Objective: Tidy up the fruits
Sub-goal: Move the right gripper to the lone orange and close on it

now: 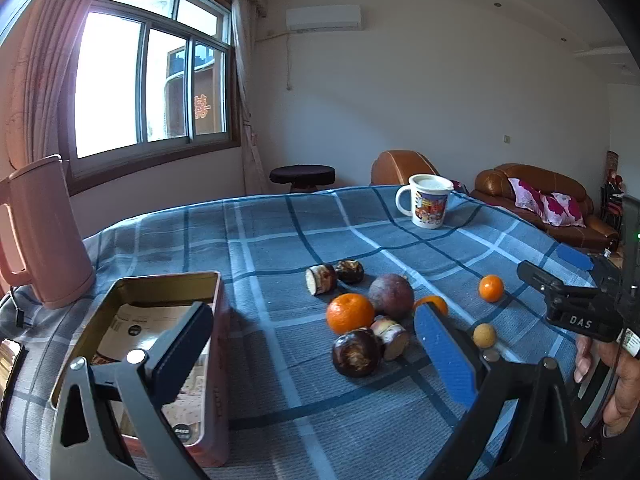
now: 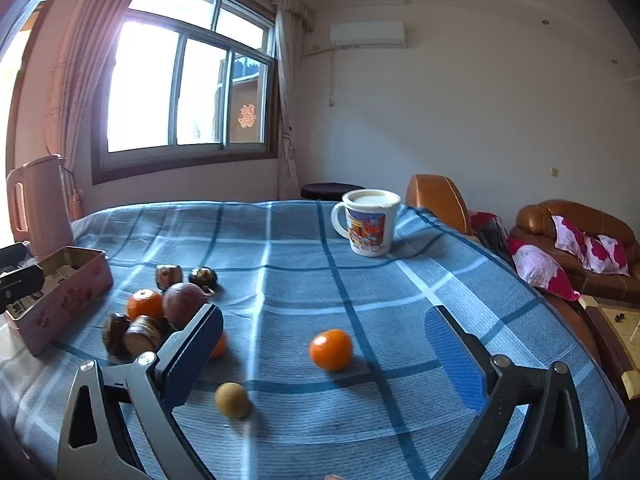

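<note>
Several fruits lie on the blue checked tablecloth (image 1: pixel 280 248): a big orange (image 1: pixel 350 313) touching a round purple fruit (image 1: pixel 391 295), dark water chestnuts (image 1: pixel 355 353) around them, a small orange (image 1: pixel 491 288) apart to the right, and a tan longan (image 1: pixel 484 335) nearer the table's edge. To their left stands the pink tin box (image 1: pixel 218 344), lid off and opening upward, its long axis running away from the camera toward the far side of the table; printed paper lies inside. The left gripper (image 1: pixel 316 360) hovers above the cloth with its jaws spread wide, one finger over the box, the other beside the fruit pile, holding nothing. The right gripper (image 2: pixel 324 356) is likewise wide open and empty, the small orange (image 2: pixel 331 349) and the longan (image 2: pixel 232 400) lying on the cloth between its fingers. A white printed mug (image 1: pixel 428 201) stands far back, and a pink kettle (image 1: pixel 44 232) behind the box.
</note>
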Action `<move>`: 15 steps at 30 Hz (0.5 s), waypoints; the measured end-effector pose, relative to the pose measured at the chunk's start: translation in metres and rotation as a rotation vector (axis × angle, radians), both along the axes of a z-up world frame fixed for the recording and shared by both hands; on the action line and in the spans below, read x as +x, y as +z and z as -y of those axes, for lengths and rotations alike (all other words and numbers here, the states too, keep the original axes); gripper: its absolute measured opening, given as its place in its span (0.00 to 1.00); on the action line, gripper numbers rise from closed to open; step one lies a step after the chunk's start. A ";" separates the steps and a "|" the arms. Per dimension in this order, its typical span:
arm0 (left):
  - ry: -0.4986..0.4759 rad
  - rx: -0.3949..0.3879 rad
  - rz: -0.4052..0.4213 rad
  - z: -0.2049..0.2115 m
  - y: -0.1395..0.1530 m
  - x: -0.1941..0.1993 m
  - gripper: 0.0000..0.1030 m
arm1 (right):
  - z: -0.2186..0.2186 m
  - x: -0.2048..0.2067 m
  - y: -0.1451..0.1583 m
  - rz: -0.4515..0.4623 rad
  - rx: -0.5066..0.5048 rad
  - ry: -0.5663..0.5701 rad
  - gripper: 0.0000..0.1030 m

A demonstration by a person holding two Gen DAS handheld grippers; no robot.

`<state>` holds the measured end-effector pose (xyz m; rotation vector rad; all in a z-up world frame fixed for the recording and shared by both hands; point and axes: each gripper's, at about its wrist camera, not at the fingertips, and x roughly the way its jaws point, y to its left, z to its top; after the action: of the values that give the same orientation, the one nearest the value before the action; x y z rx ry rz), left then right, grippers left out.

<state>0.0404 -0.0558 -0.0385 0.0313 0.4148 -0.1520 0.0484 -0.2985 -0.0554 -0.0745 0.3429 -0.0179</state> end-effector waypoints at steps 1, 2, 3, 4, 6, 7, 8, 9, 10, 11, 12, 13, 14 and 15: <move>-0.012 0.004 -0.002 0.007 -0.001 0.004 1.00 | 0.006 0.004 -0.003 -0.018 0.003 -0.012 0.99; -0.025 0.006 -0.005 0.014 -0.002 0.008 1.00 | 0.012 0.011 -0.008 -0.044 0.010 -0.020 0.98; -0.037 0.008 -0.012 0.020 -0.004 0.012 1.00 | 0.014 0.015 -0.011 -0.063 0.015 -0.018 0.96; -0.052 0.010 -0.022 0.027 -0.006 0.017 0.99 | 0.018 0.022 -0.014 -0.089 0.021 -0.010 0.94; -0.066 0.011 -0.039 0.037 -0.010 0.025 0.99 | 0.018 0.033 -0.018 -0.145 0.036 0.014 0.80; -0.066 0.016 -0.046 0.042 -0.013 0.029 0.99 | 0.017 0.037 -0.019 -0.160 0.031 0.023 0.80; -0.065 0.021 -0.054 0.045 -0.015 0.034 0.98 | 0.014 0.042 -0.019 -0.180 0.011 0.026 0.80; -0.066 0.021 -0.067 0.048 -0.017 0.038 0.97 | 0.012 0.044 -0.020 -0.195 -0.009 0.030 0.80; -0.071 0.015 -0.083 0.047 -0.018 0.040 0.95 | 0.009 0.048 -0.022 -0.213 -0.024 0.039 0.80; -0.080 0.003 -0.095 0.048 -0.019 0.042 0.92 | 0.007 0.053 -0.025 -0.242 -0.034 0.052 0.78; -0.081 -0.004 -0.100 0.048 -0.019 0.042 0.91 | 0.006 0.059 -0.029 -0.272 -0.034 0.063 0.70; -0.084 -0.005 -0.104 0.048 -0.019 0.043 0.91 | 0.007 0.064 -0.032 -0.297 -0.032 0.070 0.65; -0.090 -0.005 -0.109 0.049 -0.020 0.043 0.90 | 0.007 0.069 -0.035 -0.323 -0.024 0.079 0.62; -0.093 -0.002 -0.113 0.050 -0.021 0.044 0.90 | 0.008 0.071 -0.036 -0.335 -0.018 0.084 0.62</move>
<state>0.0848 -0.1061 -0.0591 0.0397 0.5262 -0.2464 0.1191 -0.3062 -0.0916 -0.1105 0.6747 0.0754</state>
